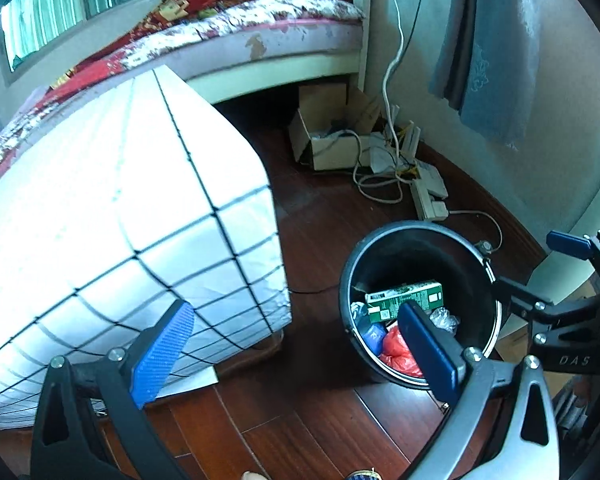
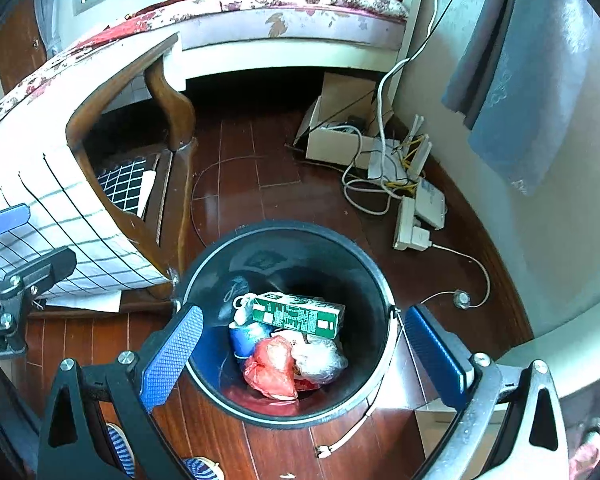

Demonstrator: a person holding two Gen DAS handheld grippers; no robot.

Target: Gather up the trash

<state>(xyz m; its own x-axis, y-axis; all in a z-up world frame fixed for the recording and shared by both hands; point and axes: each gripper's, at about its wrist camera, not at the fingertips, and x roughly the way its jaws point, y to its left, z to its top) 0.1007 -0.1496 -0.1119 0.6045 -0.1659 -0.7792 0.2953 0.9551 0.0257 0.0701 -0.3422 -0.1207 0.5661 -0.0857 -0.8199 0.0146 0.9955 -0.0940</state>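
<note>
A black round trash bin (image 2: 204,276) (image 1: 348,264) stands on the wooden floor. Inside it lie a green carton (image 2: 298,315) (image 1: 404,294), a red plastic bag (image 2: 270,366) (image 1: 398,350), a clear crumpled bag (image 2: 320,358) and a blue item (image 2: 246,338). My right gripper (image 2: 304,344) hangs open right above the bin mouth, nothing between its blue pads. My left gripper (image 1: 296,346) is open too, empty, just left of the bin, beside the table. Each gripper shows at the edge of the other's view.
A low table with a white grid-pattern cloth (image 1: 120,200) (image 2: 40,200) stands left of the bin. A bed (image 1: 260,32) runs along the back. An open cardboard box (image 1: 332,132), cables and a power strip (image 2: 414,228) lie by the wall. A blue towel (image 1: 496,52) hangs at right.
</note>
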